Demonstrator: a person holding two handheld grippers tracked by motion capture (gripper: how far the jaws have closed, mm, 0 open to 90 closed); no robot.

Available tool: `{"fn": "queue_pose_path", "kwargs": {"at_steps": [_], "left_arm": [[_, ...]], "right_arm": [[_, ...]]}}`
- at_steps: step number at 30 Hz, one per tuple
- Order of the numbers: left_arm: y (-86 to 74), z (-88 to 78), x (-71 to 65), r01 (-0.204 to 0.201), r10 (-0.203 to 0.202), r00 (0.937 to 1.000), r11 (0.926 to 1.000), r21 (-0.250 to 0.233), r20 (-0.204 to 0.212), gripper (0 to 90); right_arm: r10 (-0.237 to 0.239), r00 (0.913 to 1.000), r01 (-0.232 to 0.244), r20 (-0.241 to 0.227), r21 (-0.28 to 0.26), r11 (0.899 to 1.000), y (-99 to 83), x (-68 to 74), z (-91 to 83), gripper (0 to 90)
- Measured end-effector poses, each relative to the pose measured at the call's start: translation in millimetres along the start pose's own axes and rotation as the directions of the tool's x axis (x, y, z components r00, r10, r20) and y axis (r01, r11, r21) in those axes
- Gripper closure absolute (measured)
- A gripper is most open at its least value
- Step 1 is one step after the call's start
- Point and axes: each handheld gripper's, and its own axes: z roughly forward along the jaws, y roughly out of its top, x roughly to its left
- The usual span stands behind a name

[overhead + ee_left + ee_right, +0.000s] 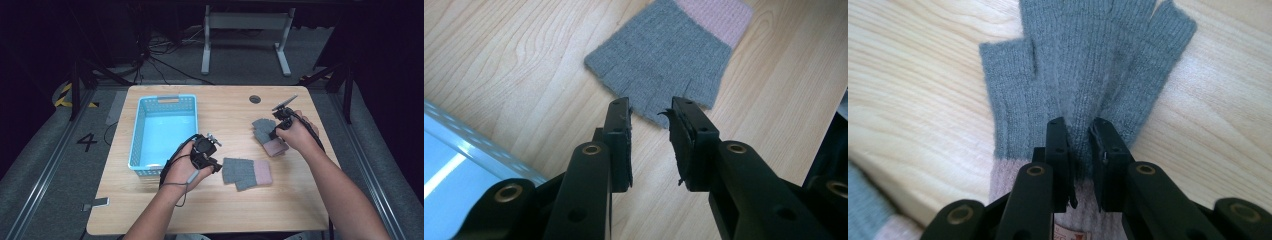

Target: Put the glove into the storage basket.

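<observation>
Gloves are what I'm working on, two grey fingerless ones with pink cuffs, both lying flat on the wooden table (150, 210). The near glove (246, 172) sits toward my side of the middle, its long axis running across the table: finger stubs toward my left gripper (216, 166), cuff away to the right. In the left gripper view that glove (664, 55) lies just ahead of the jaws, finger stubs nearest them; the jaws stand apart with bare wood between them and nothing held, the tips just at the knit's edge.

The far glove (267, 136) lies at the right, slanted, with its cuff toward me and its fingers pointing away toward the far edge. My right gripper (274, 134) is on it. In the right gripper view the jaws are pinched on a raised ridge of the grey knit of this glove (1083, 65), just past the cuff, fingers fanning away from the camera.

A light blue basket (138, 131) stands at the left of the table, beside my left hand (181, 167).
</observation>
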Motion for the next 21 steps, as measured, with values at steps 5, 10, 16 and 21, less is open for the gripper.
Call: {"fn": "queue_pose_path", "kwargs": {"at_steps": [5,10,16,21], "left_arm": [[0.2,-0.1,-1.3,-0.002,0.002,1.0000,1.0000,-0.003,0.001,70.4],[0.2,-1.8,-2.1,-0.001,0.001,1.0000,1.0000,-0.005,0.001,70.3],[0.3,-1.9,-3.0,-0.001,0.001,1.0000,1.0000,-0.004,0.002,70.3],[1.1,-6.8,-6.5,-0.010,0.010,0.9999,0.9998,-0.017,0.000,70.6]], "right_arm": [[-0.024,0.9997,0.024,-0.004,-0.028,0.999,-3.8,4.9,-17.1,79.7],[-0.060,0.9982,0.060,-0.005,-0.061,0.996,-8.2,10.6,-35.8,79.4],[-0.102,0.9948,0.101,-0.008,-0.077,0.992,-12.9,16.0,-54.3,79.3],[-0.149,0.9886,0.146,-0.019,-0.100,0.984,-15.9,24.7,-69.7,79.3]]}}
